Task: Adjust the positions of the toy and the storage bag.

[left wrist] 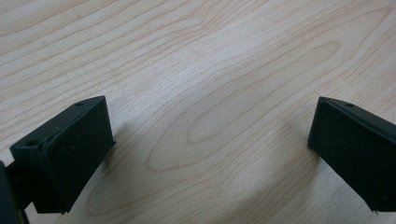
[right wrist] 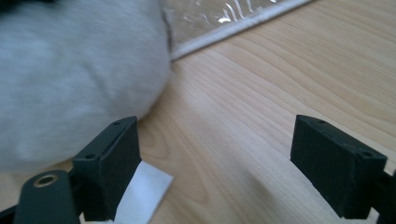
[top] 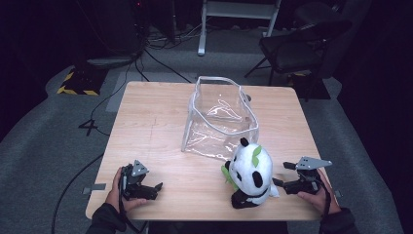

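On the tabletop [top: 160, 126]: one panda [top: 251, 173], one clear bag [top: 219, 119], two hand-held grippers. Panda plush, white with black ears and limbs and green leaves on head and side, sitting upright near the front edge, right of centre, just in front of the bag's near right corner and close to or touching it. Bag standing open-topped at the middle of the wood, white-trimmed rim, nothing visible inside. One small white tag [right wrist: 142, 193] lying flat by the panda's base, under the right gripper's near jaw. Left hand-held gripper [top: 155, 188] at the front left corner, held in a hand [top: 117, 192], well apart from panda and bag; jaws spread wide in the left gripper view [left wrist: 210, 144], bare wood grain between them, nothing held, nothing touched by the pads. Right hand-held gripper [top: 280, 175] at the front right, held in the other hand [top: 316, 197], pointing toward the panda from its right side, grey plate on top. In the right gripper view [right wrist: 217, 163], jaws wide apart, nothing between them but wood; white fur bulging just beside the left-hand jaw, contact not clear; bag's white seam running across the top of that view behind the plush. Beyond the table: grey carpet, one dark chair [top: 297, 46] at the far right, cables on the floor.
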The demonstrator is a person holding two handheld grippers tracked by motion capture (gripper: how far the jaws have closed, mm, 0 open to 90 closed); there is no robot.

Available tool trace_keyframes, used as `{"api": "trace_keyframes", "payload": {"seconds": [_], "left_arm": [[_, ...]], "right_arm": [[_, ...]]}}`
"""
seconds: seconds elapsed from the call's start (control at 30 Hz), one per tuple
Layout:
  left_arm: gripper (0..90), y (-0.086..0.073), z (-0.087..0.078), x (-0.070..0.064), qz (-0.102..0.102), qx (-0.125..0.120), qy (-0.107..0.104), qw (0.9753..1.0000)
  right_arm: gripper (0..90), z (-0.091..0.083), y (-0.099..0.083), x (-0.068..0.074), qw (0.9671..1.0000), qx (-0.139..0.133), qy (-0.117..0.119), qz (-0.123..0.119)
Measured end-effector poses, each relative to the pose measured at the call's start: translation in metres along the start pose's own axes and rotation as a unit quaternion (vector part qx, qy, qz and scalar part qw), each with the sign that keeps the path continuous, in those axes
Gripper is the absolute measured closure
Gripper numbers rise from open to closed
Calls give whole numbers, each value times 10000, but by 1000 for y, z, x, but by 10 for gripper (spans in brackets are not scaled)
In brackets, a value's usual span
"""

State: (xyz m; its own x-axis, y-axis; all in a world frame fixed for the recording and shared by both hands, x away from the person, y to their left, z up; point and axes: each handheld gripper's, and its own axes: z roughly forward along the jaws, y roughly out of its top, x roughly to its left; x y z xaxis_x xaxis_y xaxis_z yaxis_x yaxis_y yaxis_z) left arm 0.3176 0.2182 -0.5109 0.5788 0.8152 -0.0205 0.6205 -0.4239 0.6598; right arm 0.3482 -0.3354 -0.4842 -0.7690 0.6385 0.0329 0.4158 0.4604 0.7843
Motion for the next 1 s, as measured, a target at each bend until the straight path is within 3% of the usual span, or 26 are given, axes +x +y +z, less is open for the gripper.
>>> {"api": "trace_keyframes", "payload": {"seconds": [0.17, 0.53, 0.63, 0.73, 0.83, 1.0], "left_arm": [[1, 2, 2, -2, -2, 0, 4, 10000], [1, 2, 2, -3, -18, 1, 6, 10000], [1, 2, 2, -3, -19, -2, 6, 10000], [1, 2, 2, -3, -18, -1, 5, 10000], [1, 2, 2, -3, -18, -1, 2, 10000], [1, 2, 2, -3, -16, -1, 1, 10000]], "right_arm": [[165, -3, 1, 8, 9994, -89, 314, -122], [187, -5, 3, 22, 9971, -90, 651, -377], [179, -11, 5, 25, 9943, -216, 919, -492], [175, -12, 6, 32, 9915, -116, 1114, -661], [187, -9, 5, 36, 9867, -3, 1403, -824], [186, 3, 7, 44, 9848, 173, 1445, -952]]}}
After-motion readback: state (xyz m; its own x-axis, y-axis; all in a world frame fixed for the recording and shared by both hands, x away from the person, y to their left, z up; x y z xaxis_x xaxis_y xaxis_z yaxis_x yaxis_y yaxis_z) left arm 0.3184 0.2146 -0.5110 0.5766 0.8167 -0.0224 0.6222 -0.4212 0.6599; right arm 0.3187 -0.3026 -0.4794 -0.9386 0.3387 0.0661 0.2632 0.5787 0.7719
